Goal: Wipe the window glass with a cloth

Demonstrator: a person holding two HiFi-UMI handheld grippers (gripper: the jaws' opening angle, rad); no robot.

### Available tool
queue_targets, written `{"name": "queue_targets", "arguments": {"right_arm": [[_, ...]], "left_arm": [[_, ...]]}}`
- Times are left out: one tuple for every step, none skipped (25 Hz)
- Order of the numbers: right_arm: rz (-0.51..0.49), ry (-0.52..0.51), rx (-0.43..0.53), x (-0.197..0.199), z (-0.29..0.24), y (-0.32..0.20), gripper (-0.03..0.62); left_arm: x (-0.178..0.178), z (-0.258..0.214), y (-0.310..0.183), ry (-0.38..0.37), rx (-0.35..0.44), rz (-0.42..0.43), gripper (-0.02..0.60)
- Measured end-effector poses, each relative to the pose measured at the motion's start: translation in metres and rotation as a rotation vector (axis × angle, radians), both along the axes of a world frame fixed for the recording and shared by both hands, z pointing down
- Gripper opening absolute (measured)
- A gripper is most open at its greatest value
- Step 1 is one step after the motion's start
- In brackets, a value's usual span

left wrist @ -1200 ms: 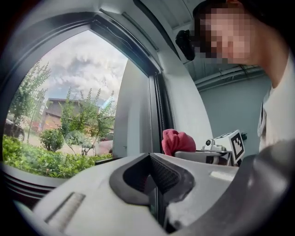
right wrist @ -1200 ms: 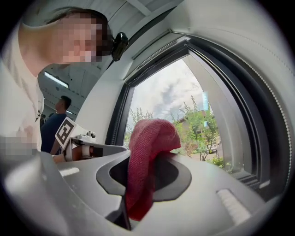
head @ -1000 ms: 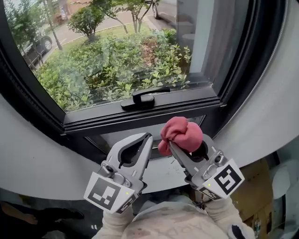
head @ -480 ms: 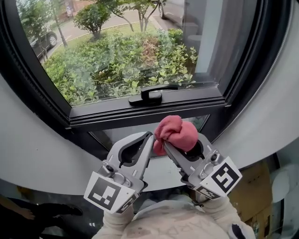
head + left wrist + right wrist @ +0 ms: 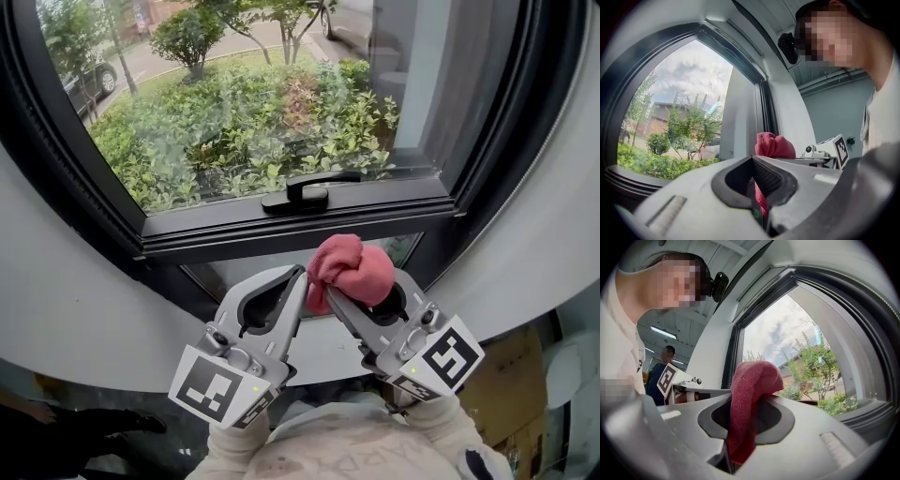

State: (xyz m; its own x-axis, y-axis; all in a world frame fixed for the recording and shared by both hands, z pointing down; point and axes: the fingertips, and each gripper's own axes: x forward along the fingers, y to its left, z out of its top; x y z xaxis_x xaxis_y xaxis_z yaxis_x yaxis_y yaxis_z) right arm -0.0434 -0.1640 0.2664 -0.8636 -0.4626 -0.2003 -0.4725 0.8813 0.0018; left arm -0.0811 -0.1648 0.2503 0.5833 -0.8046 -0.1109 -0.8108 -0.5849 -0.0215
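Right hand-held gripper (image 5: 339, 292): jaws clamped on the crumpled red cloth (image 5: 352, 270). Its own view shows the fabric pinched in the slit and bulging up over the tips. Left hand-held gripper (image 5: 298, 275): jaws drawn together. A red sliver shows in their slit, and I judge this to be the cloth beyond them, not a second hold. Change noted: a second ago the cloth stood clear to the right of the left hand-held gripper's tip. The right hand-held gripper has since carried it left, and its left edge now lies against that tip. Over the last half second both hand-held grippers have barely shifted. The window also sits slightly further right in the head view than before, which points to a small turn of the head and not to any work on the pane. Location of the cloth: near side, low and central, in front of the narrow lower pane and below the dark metal window frame (image 5: 281, 230). It is well short of the large clear window glass (image 5: 234, 112) on the far side, and no view shows it touching that glass. The black window handle (image 5: 312, 192) lies flat on the frame rail just beyond the cloth, untouched. Assessment: wiping has not begun. The closing-up of the two hand-held grippers reads as settling or readying the cloth. It must be raised past the handle and pressed to the glass before any stroke counts.
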Motion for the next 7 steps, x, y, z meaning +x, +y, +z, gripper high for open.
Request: {"name": "queue_targets", "arguments": {"right_arm": [[-0.001,0.0,0.0,-0.0004,0.0001,0.0001,0.109],[-0.001,-0.001,-0.001,-0.001,0.0003,0.0001,0.109],[-0.003,-0.002,-0.003,-0.0017,0.0006,0.0,0.109],[-0.004,-0.005,-0.004,-0.0025,0.0009,0.0,0.109],[-0.005,-0.006,-0.006,-0.0034,0.0013,0.0,0.109],[-0.007,-0.008,-0.008,-0.0043,0.0017,0.0001,0.109],[-0.008,-0.009,-0.01,-0.0052,0.0021,0.0001,0.109]], "left_arm": [[-0.0004,0.0001,-0.0002,0.001,0.0,0.0,0.0],[-0.0009,0.0,-0.0004,0.002,0.0,0.0,0.0],[-0.0015,0.0,-0.0008,0.004,0.0,0.0,0.0],[-0.0023,0.0,-0.0013,0.005,0.0,0.001,0.0],[-0.0031,0.0,-0.0019,0.005,0.0,0.001,0.0],[-0.0038,0.0001,-0.0024,0.005,0.001,0.001,0.0],[-0.0046,0.0001,-0.003,0.004,0.001,0.001,0.0]]}}
